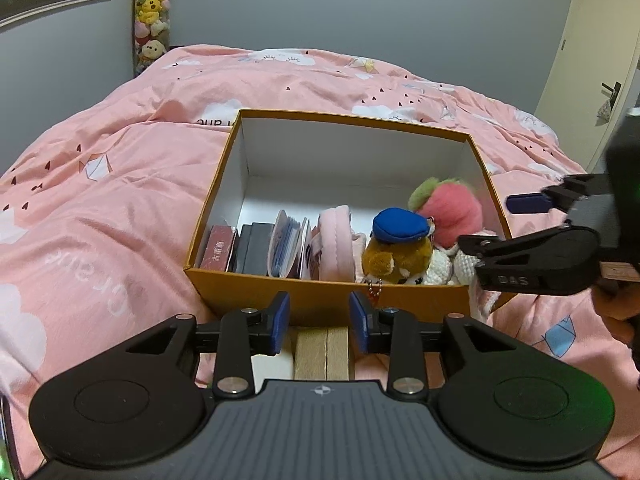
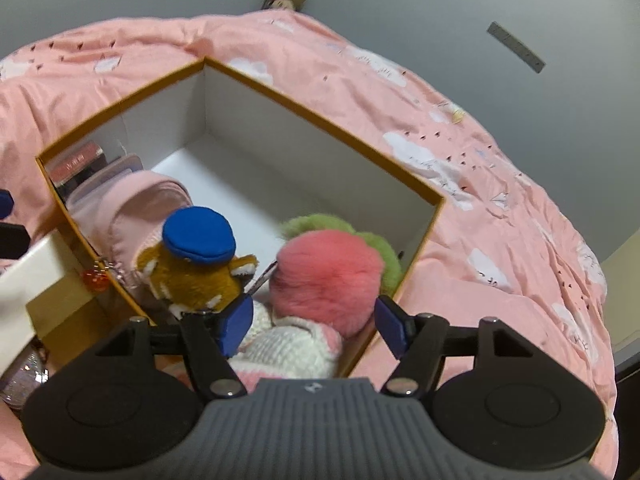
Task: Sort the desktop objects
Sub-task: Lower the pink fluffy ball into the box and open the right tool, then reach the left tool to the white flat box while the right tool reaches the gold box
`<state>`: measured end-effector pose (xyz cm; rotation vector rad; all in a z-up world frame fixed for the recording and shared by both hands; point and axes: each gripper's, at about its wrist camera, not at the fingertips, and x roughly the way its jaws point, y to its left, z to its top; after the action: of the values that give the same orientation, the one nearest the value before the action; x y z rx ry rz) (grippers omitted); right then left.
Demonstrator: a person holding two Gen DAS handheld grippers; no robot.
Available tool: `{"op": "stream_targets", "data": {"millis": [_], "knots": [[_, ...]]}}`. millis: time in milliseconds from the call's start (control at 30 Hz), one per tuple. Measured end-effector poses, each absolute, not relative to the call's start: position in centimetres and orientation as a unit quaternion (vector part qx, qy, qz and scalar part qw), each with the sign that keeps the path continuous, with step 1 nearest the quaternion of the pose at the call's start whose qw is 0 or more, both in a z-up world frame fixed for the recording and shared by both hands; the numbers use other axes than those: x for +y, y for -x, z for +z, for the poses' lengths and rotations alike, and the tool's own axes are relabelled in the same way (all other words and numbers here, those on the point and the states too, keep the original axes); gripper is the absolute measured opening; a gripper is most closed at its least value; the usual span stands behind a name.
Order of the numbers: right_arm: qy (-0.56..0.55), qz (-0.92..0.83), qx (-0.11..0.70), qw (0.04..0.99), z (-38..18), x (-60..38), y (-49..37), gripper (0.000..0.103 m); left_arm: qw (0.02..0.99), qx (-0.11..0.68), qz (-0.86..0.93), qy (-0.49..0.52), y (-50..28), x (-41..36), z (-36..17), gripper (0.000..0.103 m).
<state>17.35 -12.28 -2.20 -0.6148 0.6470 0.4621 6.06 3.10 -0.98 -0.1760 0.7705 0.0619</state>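
An orange box (image 1: 328, 300) with a white inside sits on the pink duvet. Along its near side stand a dark red book (image 1: 218, 250), black cases (image 1: 256, 248), a pink pouch (image 1: 336, 248), a brown plush in a blue cap (image 1: 398, 248) and a fluffy pink strawberry (image 1: 452, 212). My left gripper (image 1: 319, 322) is open just in front of the box wall, holding nothing. My right gripper (image 2: 314, 328) (image 1: 504, 224) is open over the box's right corner. A white knitted toy (image 2: 288, 348) and the strawberry (image 2: 328, 276) lie between its pads, which do not press on them.
The pink duvet (image 1: 120, 200) covers the bed all around the box. Wooden slats (image 1: 322, 350) show below my left gripper. A white edge (image 2: 28, 280) and a sparkly item (image 2: 24, 376) are at the left of the right wrist view. A door (image 1: 592, 60) stands far right.
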Motion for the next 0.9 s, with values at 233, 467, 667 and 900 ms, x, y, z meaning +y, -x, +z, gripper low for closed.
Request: {"op": "stream_targets", "data": {"millis": [233,467,667,900], "knots": [[0.238,0.180,0.303,0.905,-1.7,-14.8,-15.1,0.070,0.922,0.373,0.039,0.096,-4.6,3.9,-1.0,0.038],[0.108,0.197,0.306,0.925,-1.5,-17.6,-12.0,0.070,0.914,0.388,0.055,0.108,-3.0,5.1,-1.8,0.038],[-0.020,0.242,0.333,0.911,-3.0,-17.3,-9.5,0.075,0.907,0.399,0.063,0.122,-2.2,6.4,-1.6,0.039],[-0.006,0.277,0.411,0.869,-6.7,-13.6,-8.2,0.076,0.888,0.440,0.078,0.109,-1.9,7.4,-2.0,0.052]]}}
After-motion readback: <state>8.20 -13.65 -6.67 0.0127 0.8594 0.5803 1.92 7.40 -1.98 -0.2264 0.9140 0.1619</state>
